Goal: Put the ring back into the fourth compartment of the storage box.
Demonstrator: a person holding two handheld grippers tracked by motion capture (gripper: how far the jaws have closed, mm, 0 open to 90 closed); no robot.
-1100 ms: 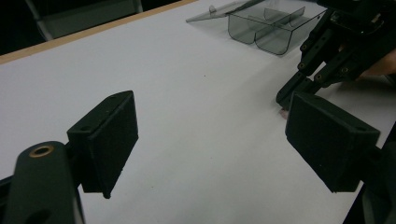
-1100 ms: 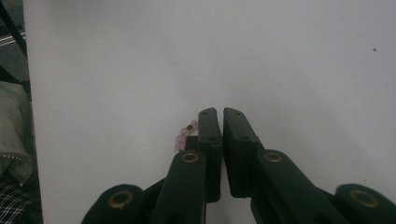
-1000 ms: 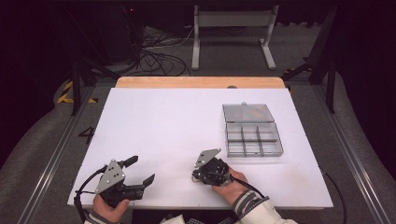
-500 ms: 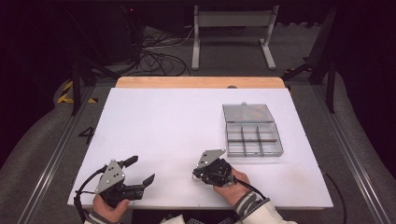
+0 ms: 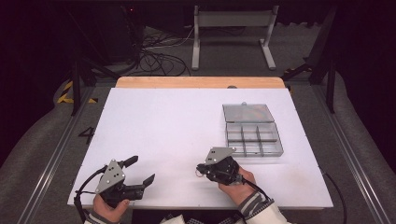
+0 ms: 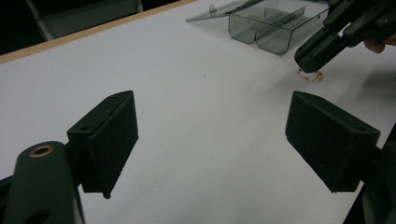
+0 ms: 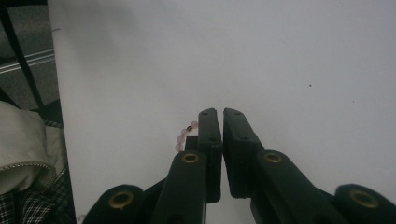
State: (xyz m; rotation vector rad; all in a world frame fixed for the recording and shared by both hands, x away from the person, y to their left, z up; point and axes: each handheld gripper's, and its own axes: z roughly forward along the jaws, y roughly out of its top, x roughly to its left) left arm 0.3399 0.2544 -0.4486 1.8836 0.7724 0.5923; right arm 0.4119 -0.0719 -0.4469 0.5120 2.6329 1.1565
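Pink round beads on a little bracelet (image 7: 185, 134) hang from the right tool (image 7: 215, 115), whose jaws are clamped on it. That tool has lifted a bit off the white desk (image 5: 159, 126), so the bracelet is picked up. The left tool (image 5: 141, 171) waits nearby, jaws apart. Farther away sits the clear plastic box with little rooms (image 5: 254, 139), maybe its next home.

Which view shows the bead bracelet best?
Right gripper view: the bead bracelet shows as distinct pink beads pinched at the shut jaws of the right gripper. Left gripper view gives a small pinkish blur under those jaws; high view, a tiny loop at the tip.
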